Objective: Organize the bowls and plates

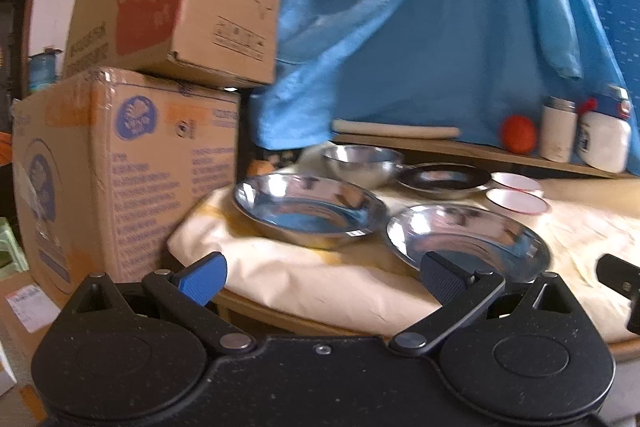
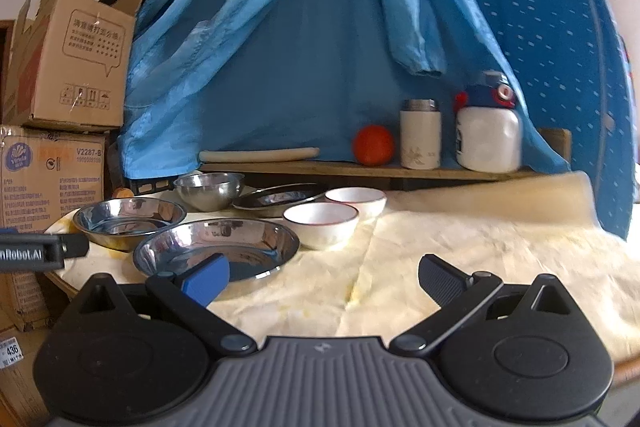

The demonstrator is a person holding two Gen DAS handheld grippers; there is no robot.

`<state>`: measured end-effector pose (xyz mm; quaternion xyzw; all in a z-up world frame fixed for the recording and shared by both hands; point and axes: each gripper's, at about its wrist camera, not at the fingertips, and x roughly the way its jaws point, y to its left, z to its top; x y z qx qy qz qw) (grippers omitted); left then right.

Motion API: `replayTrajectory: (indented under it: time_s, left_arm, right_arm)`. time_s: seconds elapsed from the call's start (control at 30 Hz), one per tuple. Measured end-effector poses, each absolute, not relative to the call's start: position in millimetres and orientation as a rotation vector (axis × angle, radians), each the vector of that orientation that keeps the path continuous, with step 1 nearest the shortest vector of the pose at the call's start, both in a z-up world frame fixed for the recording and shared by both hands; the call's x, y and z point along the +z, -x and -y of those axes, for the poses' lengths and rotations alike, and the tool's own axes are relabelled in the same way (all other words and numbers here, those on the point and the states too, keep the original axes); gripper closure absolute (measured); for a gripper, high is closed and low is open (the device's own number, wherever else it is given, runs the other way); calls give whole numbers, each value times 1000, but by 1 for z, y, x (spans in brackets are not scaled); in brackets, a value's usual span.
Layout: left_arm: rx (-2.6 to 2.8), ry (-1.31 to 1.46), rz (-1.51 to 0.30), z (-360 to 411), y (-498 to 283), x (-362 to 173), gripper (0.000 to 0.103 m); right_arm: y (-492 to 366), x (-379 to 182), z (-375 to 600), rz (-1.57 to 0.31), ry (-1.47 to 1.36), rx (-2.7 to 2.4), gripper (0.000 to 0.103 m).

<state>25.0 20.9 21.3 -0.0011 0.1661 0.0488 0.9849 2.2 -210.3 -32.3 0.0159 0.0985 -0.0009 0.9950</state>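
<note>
Background's pretty cluttered: two stacked cardboard boxes (image 1: 124, 163) on the left, the top one (image 2: 76, 63) torn open. Blue fabric (image 2: 320, 39) hangs behind everything. On the wooden shelf (image 2: 360, 169) there's a rolling pin (image 2: 260, 155), an orange (image 2: 373, 145), a white thermos (image 2: 420, 135) and a white jug with a blue cap (image 2: 488, 131). Cream cloth (image 2: 460, 247) covers the table.

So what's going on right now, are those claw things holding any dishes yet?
Left gripper open, empty. Right gripper open, empty. Steel dishes and white bowls untouched on the table. Nothing in the way.
</note>
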Motion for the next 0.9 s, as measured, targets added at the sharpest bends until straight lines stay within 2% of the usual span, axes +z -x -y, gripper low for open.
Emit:
replayTrajectory:
  time_s: [0.37, 0.9]
  left_arm:
    - [170, 64, -367, -51, -74, 29, 1]
    - [208, 153, -404, -69, -120, 19, 1]
  right_arm:
    - [-53, -12, 194, -203, 59, 114, 0]
    - [-155, 15, 178, -347, 29, 364, 0]
